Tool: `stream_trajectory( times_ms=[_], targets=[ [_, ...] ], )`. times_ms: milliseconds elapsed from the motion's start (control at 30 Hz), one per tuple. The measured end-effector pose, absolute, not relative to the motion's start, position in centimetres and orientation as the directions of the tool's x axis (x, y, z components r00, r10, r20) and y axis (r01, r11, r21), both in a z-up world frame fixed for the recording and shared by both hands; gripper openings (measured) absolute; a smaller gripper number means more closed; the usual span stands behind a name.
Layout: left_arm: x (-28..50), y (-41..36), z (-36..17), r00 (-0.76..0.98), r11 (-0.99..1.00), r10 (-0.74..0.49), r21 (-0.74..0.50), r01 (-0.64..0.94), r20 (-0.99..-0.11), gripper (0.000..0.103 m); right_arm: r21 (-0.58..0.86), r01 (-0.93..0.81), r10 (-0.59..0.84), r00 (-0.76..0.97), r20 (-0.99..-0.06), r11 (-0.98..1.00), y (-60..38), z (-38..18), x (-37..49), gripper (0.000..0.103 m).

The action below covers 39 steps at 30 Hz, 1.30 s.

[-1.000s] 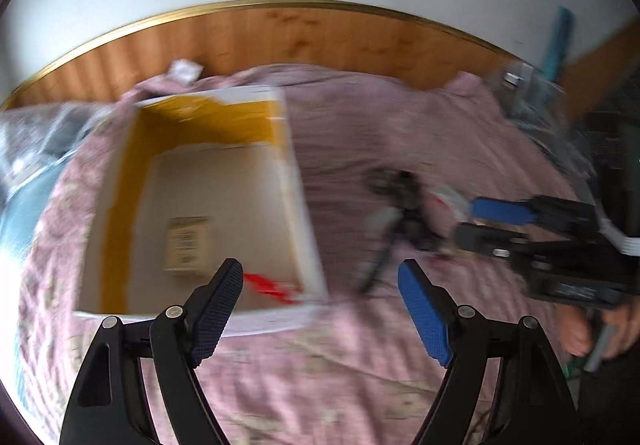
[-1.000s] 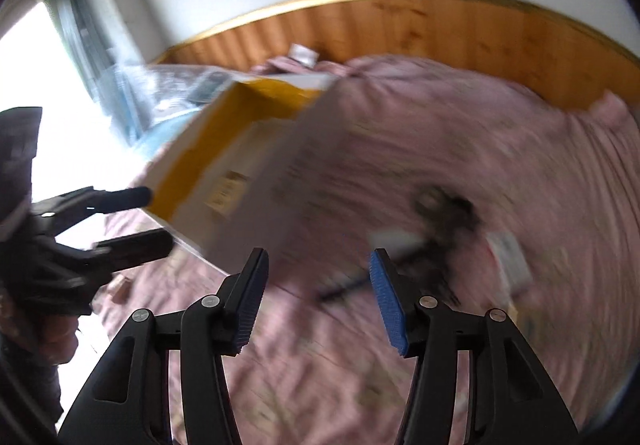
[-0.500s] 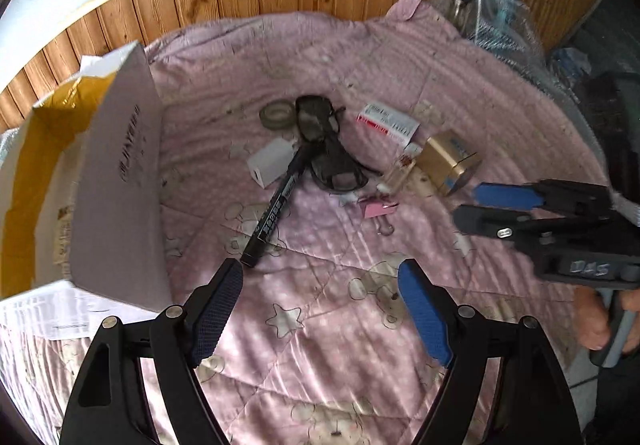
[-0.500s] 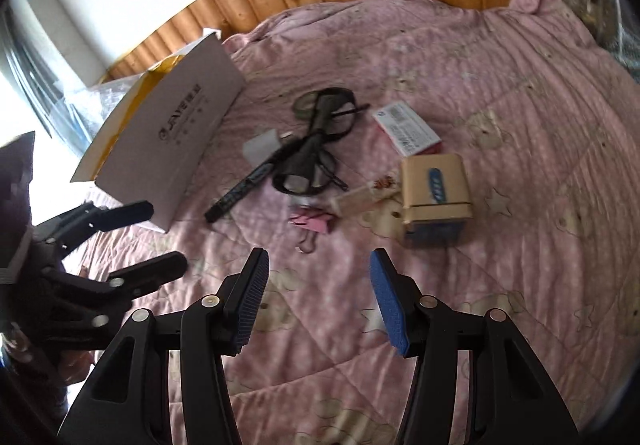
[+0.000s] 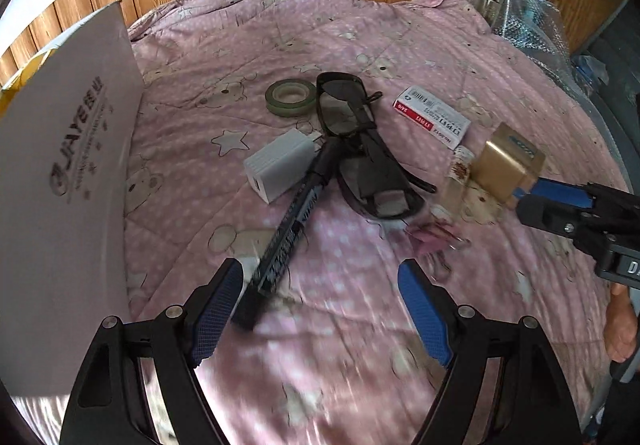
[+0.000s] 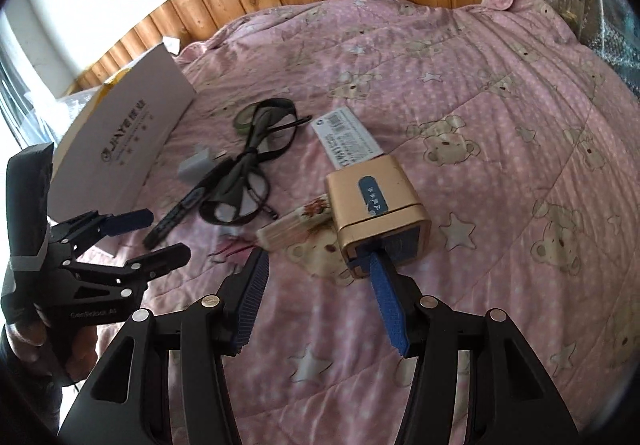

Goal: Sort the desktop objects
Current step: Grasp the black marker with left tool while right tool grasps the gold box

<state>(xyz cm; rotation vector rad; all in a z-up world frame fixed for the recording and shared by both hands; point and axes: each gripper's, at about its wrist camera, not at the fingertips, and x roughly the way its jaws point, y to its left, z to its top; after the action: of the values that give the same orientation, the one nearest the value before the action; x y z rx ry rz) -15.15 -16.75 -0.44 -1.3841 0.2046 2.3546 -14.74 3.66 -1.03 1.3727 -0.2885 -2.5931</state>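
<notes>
While nearer, marker (image 5: 287, 229) (black) looms larger.

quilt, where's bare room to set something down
Free: the quilt between the gold box and the wooden wall, and the near strip in front of the open right gripper. Crowded: marker, glasses, charger, tape roll clustered by the white box.

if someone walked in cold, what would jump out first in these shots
The clutter in the middle of the pink bear-print quilt: black glasses tangled with a black marker, beside a white charger and a tape roll. Next, the gold box at the open right gripper, one fingertip at its near end. The big white box stands left.
</notes>
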Motion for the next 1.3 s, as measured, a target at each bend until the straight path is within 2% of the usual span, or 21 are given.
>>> stream_trajectory(
  times_ms=[367, 500, 533, 600, 633, 667, 700, 867, 900, 933, 967, 1000, 1133, 1167, 1300],
  targets=[
    [-16.7, -17.2, -2.1, -0.440, -0.909, 0.280, -0.088, -0.408, -0.853, 0.080, 0.219, 0.132, -0.254, -0.581, -0.773, -0.967, 5.3, -0.6, -16.1, 0.063],
    [-16.9, -17.2, -2.1, -0.449, -0.905, 0.282, -0.080, -0.417, -0.848, 0.078, 0.210, 0.150, -0.258, -0.583, -0.770, -0.966, 5.3, -1.1, -17.3, 0.060],
    [-16.9, -17.1, -2.1, -0.459, -0.906, 0.272, -0.065, -0.417, -0.846, 0.068, 0.220, 0.147, -0.264, -0.581, -0.770, -0.964, 5.5, -1.2, -17.5, 0.058],
    [-16.9, -16.8, -2.0, -0.481, -0.908, 0.245, -0.025, -0.418, -0.842, 0.050, 0.223, 0.149, -0.268, -0.581, -0.769, -0.963, 5.6, -1.3, -17.3, 0.039],
    [-16.9, -16.8, -1.9, -0.480, -0.906, 0.251, -0.029, -0.422, -0.841, 0.030, 0.225, 0.150, -0.270, -0.576, -0.771, -0.963, 5.6, -1.3, -17.2, 0.035],
    [-17.0, -16.9, -1.8, -0.479, -0.910, 0.247, -0.031, -0.415, -0.842, 0.021, 0.233, 0.151, -0.278, -0.568, -0.774, -0.961, 5.5, -1.3, -17.2, 0.028],
    [-17.1, -17.0, -1.7, -0.473, -0.912, 0.248, -0.038, -0.409, -0.846, 0.021, 0.246, 0.153, -0.289, -0.561, -0.776, -0.957, 5.6, -1.4, -16.9, 0.022],
    [-16.3, -17.8, -1.7, -0.464, -0.913, 0.270, -0.072, -0.401, -0.844, 0.020, 0.331, 0.203, -0.387, -0.552, -0.738, -0.921, 5.7, -0.6, -15.0, 0.024],
    [-16.2, -18.0, -1.7, -0.465, -0.913, 0.275, -0.077, -0.400, -0.842, 0.020, 0.314, 0.208, -0.376, -0.562, -0.736, -0.926, 5.7, -0.3, -14.8, 0.039],
    [-16.1, -18.1, -1.7, -0.466, -0.914, 0.278, -0.081, -0.398, -0.840, 0.021, 0.289, 0.209, -0.356, -0.575, -0.736, -0.934, 5.8, -0.1, -14.7, 0.049],
    [-16.0, -18.4, -1.7, -0.464, -0.915, 0.282, -0.089, -0.394, -0.839, 0.022, 0.257, 0.209, -0.331, -0.593, -0.734, -0.944, 5.9, 0.1, -14.6, 0.066],
    [-16.1, -18.7, -1.7, -0.457, -0.916, 0.290, -0.105, -0.387, -0.841, 0.023, 0.222, 0.215, -0.308, -0.607, -0.733, -0.951, 5.9, 0.3, -14.7, 0.069],
    [-16.7, -19.2, -1.8, -0.451, -0.916, 0.331, -0.166, -0.366, -0.829, 0.038, 0.073, 0.267, -0.225, -0.601, -0.767, -0.961, 5.9, -0.3, -16.8, 0.069],
    [-16.9, -19.1, -1.8, -0.450, -0.914, 0.338, -0.174, -0.367, -0.827, 0.042, 0.074, 0.285, -0.235, -0.586, -0.776, -0.956, 6.0, -0.6, -17.3, 0.069],
    [-17.0, -18.0, -1.9, -0.460, -0.911, 0.322, -0.140, -0.387, -0.827, 0.051, 0.131, 0.360, -0.315, -0.519, -0.795, -0.924, 6.0, -1.7, -19.5, 0.069]
  ],
)
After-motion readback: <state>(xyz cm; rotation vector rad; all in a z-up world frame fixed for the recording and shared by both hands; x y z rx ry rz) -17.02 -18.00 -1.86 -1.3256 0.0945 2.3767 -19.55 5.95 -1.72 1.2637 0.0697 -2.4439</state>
